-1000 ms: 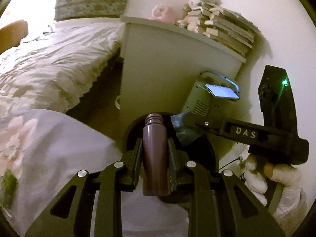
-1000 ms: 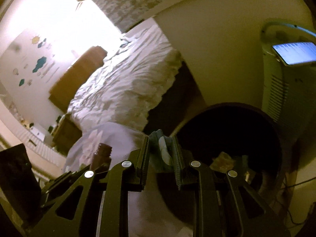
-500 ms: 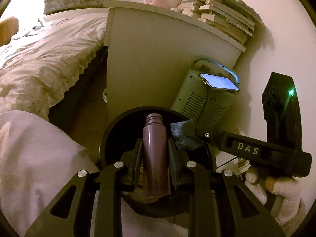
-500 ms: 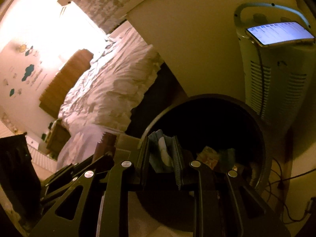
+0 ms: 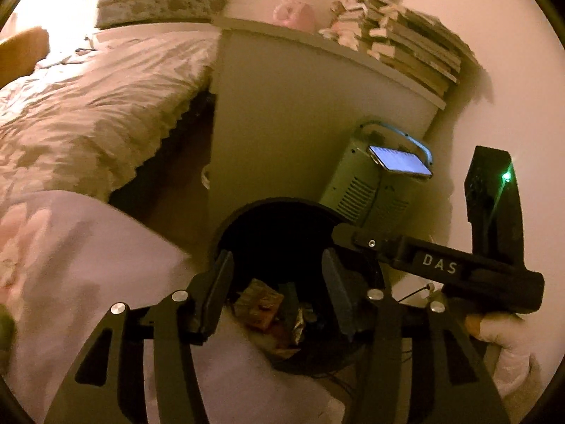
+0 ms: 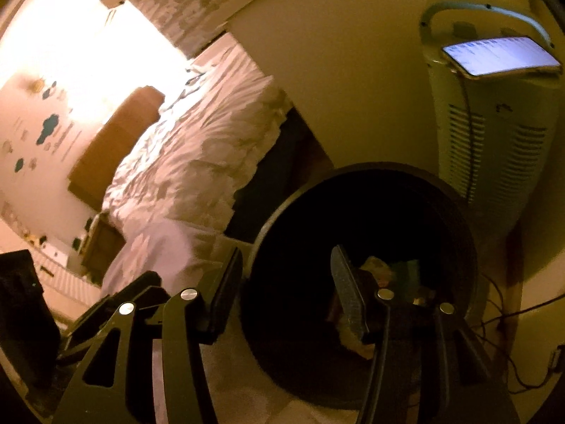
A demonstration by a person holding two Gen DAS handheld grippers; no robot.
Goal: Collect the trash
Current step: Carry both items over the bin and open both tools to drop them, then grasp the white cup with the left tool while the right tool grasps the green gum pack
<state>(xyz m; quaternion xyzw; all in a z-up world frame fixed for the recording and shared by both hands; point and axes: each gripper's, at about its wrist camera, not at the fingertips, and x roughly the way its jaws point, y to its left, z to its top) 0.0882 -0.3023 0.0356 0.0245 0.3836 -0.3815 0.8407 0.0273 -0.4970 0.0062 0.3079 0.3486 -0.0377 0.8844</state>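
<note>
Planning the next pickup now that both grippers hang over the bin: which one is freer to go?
Probably left. Both the left gripper and right gripper are open and empty, jaws just opened, but the right reaches across the bin.

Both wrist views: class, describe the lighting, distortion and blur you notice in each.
Left wrist view: dim, warm cast, fisheye bends the cabinet; the bin interior is nearly black. Right wrist view: the wall is blown out white, the phone screen glows, the bed looks smeared.
</note>
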